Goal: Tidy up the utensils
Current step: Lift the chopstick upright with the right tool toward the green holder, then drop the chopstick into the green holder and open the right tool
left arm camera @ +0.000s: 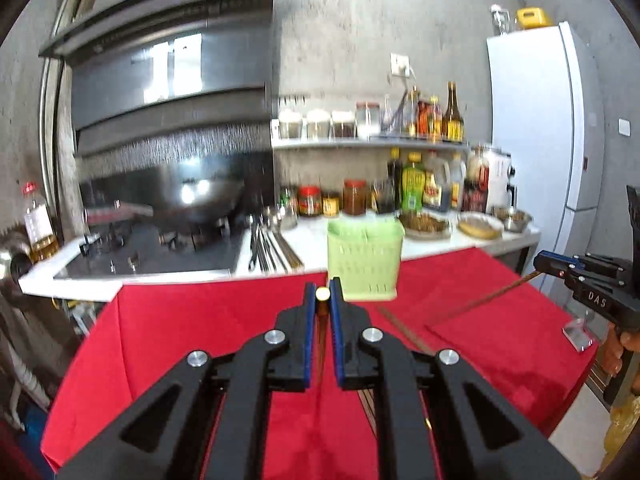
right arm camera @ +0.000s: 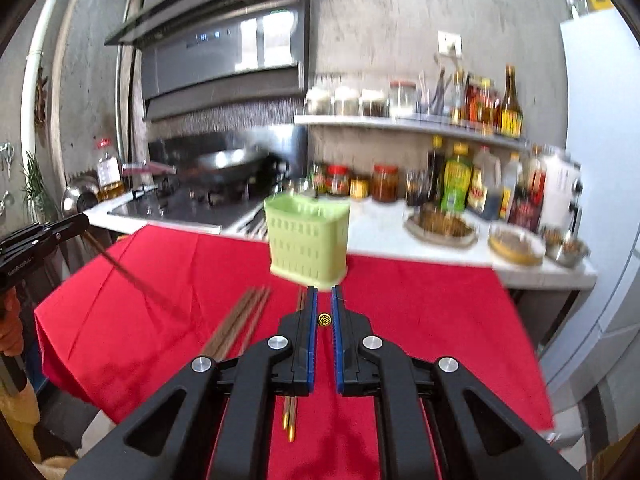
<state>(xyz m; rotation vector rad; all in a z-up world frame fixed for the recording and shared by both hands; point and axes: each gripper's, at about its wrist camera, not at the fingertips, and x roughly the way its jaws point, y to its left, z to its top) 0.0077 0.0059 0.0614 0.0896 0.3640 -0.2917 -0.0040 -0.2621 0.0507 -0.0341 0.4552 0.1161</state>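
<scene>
Red-covered tabletop (right arm camera: pixel 420 320) with utensils laid out on it

A red cloth (left arm camera: pixel 192 340) drapes the tabletop. A pale green slotted utensil holder (right arm camera: pixel 308 240) stands upright near its far edge. A loose bundle of brown chopsticks (right arm camera: pixel 236 332) lies on the cloth left of centre in the right wrist view, and a gold-tipped pair (right arm camera: pixel 290 420) lies just beside it, partly hidden.

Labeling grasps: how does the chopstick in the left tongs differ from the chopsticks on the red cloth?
The held chopstick is lifted and slants down from the left tongs; the loose chopsticks lie flat on the cloth. The held one is single; the loose ones lie bundled side by side. The held one is blurred, the loose ones sharper. Both are brown and thin.
</scene>
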